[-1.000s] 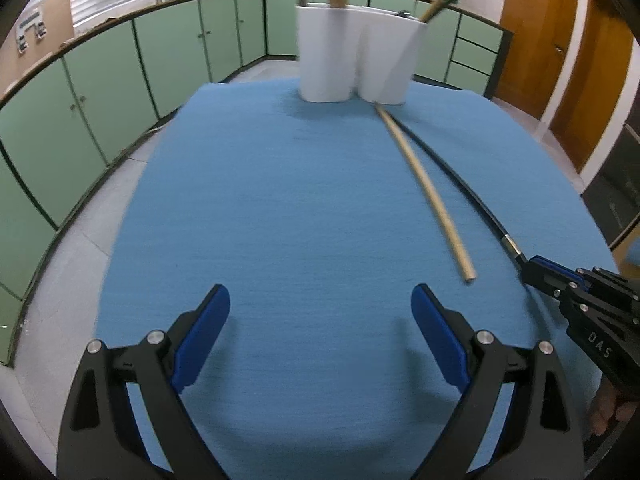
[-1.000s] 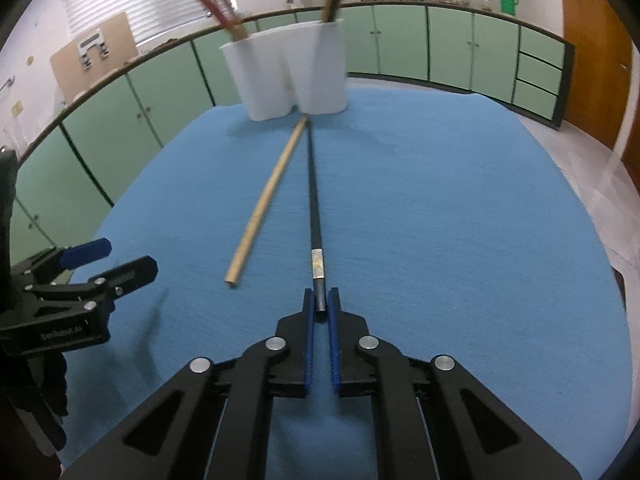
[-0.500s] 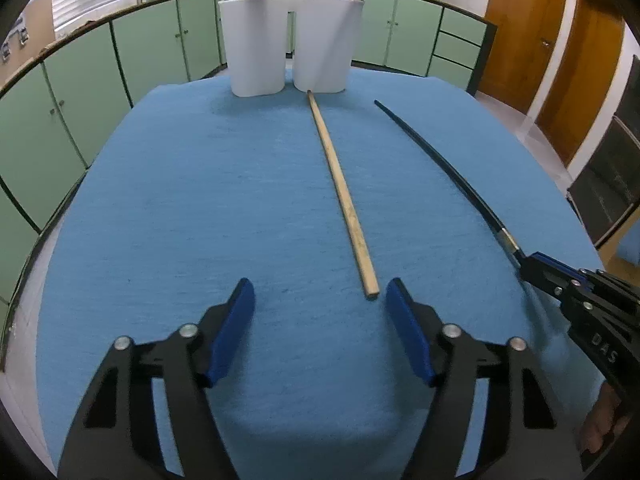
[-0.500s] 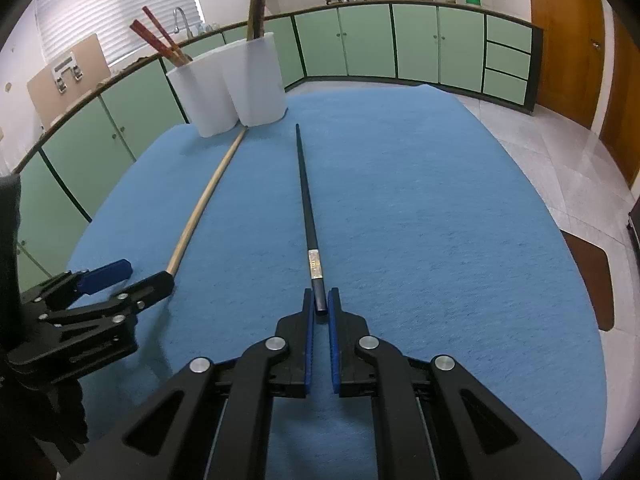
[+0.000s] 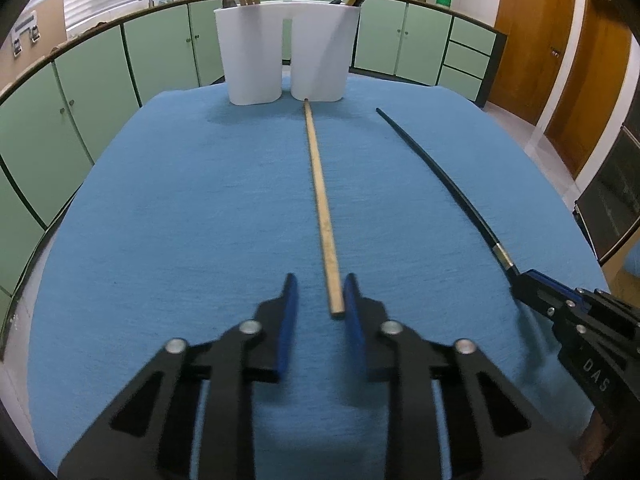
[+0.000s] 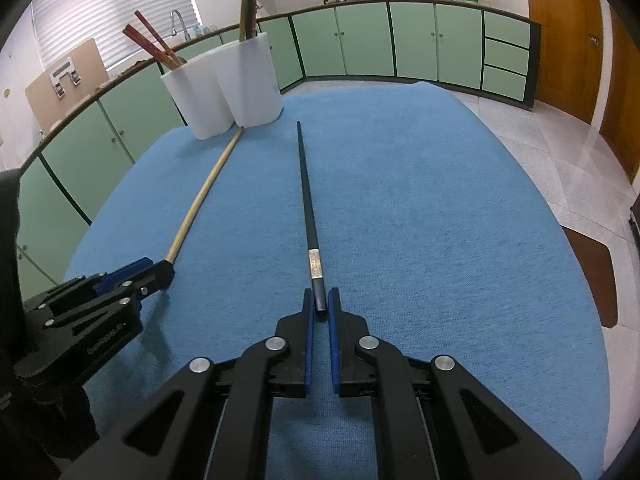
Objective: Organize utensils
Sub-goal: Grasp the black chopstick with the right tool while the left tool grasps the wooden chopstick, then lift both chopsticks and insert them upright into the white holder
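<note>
Black chopstick (image 6: 307, 204), silver-banded, clamped in right gripper (image 6: 321, 305).

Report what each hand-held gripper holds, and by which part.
Right hand-held gripper: black chopstick, by its thick end. Left hand-held gripper: open around the wooden chopstick's near end, not holding it.

My left wrist camera sits low over the blue cloth (image 5: 180, 220), facing the white utensil holder (image 5: 286, 54) head-on. My right wrist camera sits beside it, equally low, angled slightly leftward. Both views share the cloth, holder, green cabinets (image 6: 412, 42) and both chopsticks.
</note>
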Available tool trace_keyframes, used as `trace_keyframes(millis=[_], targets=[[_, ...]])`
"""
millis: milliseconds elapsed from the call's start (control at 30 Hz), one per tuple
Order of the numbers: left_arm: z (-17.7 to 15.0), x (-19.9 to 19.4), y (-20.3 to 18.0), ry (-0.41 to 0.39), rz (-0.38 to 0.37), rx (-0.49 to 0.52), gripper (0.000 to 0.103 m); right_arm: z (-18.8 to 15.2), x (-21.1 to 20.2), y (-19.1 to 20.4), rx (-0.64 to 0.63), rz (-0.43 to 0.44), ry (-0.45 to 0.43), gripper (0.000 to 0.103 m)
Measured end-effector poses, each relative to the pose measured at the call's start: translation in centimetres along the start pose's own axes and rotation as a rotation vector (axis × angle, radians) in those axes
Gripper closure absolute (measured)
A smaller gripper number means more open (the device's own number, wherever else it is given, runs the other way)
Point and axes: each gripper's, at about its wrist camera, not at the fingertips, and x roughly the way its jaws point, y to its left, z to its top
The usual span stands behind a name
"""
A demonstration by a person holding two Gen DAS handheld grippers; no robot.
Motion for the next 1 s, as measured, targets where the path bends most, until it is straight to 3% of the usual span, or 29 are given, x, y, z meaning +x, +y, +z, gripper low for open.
trace_keyframes(millis=[33,367,1000], targets=[[0.0,0.0,-0.2,0.0,-0.004,0.001,0.096,0.0,0.0,0.0,-0.001,-0.001,0.0,0.096],[0.2,-0.7,1.0,-0.019,-0.018,-0.032,0.097,0.1,-0.5,0.2,-0.011,-0.01,-0.015,0.096],[4.3,-9.9,2.6,-0.24,-0.034,-0.018,0.097,5.0,-6.3,1.3,-0.046,0.025,-0.157,0.096]])
